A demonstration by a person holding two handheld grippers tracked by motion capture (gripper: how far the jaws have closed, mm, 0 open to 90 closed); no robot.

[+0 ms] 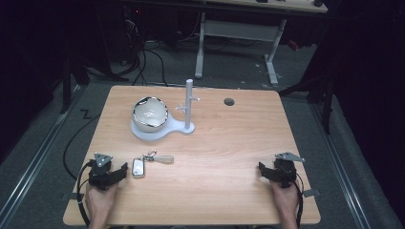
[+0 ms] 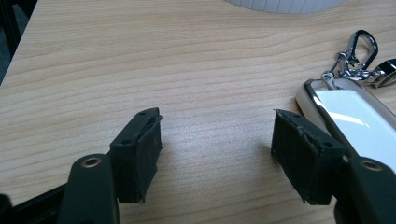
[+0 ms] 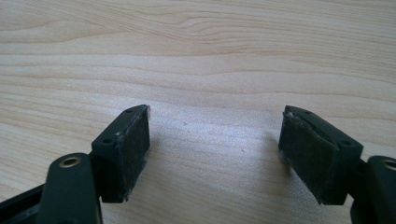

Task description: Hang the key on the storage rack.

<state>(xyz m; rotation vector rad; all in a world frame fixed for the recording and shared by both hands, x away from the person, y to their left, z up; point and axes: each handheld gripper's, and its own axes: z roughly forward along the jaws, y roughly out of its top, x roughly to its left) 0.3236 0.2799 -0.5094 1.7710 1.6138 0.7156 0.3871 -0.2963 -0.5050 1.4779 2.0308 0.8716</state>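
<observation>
- The left hand-held gripper (image 1: 125, 170) rests on the surface (image 1: 219, 157) at 8 o'clock, jaws spread, holding nothing.
- The key fob (image 1: 138, 167) lies just beside it.
- The right hand-held gripper (image 1: 261, 168), at 4 o'clock, is spread too.

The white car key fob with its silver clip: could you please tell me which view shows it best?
The left gripper view: the white car key fob and its silver carabiner clip fill the right side, close and sharp, partly cropped. The high view shows the fob whole but small. The right gripper view offers bare wood.
</observation>
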